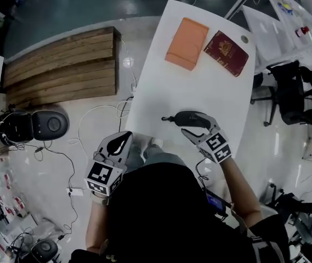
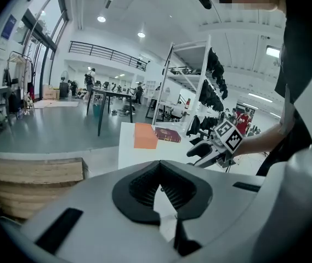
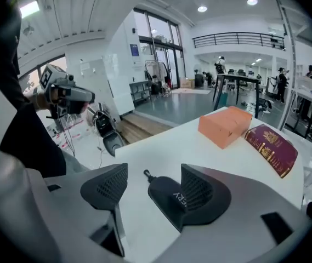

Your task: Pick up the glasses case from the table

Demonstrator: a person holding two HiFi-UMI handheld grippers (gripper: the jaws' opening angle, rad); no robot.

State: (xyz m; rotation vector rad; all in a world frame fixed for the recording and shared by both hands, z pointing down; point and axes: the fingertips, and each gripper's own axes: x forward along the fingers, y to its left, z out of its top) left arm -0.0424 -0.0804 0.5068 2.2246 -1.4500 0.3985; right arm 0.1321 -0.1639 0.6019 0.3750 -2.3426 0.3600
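Note:
The black glasses case (image 1: 191, 118) lies on the white table (image 1: 161, 86) near its front edge, with a small clip on its left end. My right gripper (image 1: 191, 127) is down over it, open. In the right gripper view the glasses case (image 3: 164, 193) sits between the spread jaws of the right gripper (image 3: 153, 174), close to the right-hand pad, which hides part of it; the pads do not press on it. My left gripper (image 1: 118, 146) hovers off the table's front left corner. In its own view the left gripper (image 2: 159, 166) has its tips together, nothing held.
An orange box (image 1: 187, 43) and a dark red book (image 1: 226, 52) lie at the table's far end. A wooden pallet (image 1: 62, 67) sits on the floor to the left, with cables and a black round device (image 1: 35, 126). A black chair (image 1: 293, 92) stands to the right.

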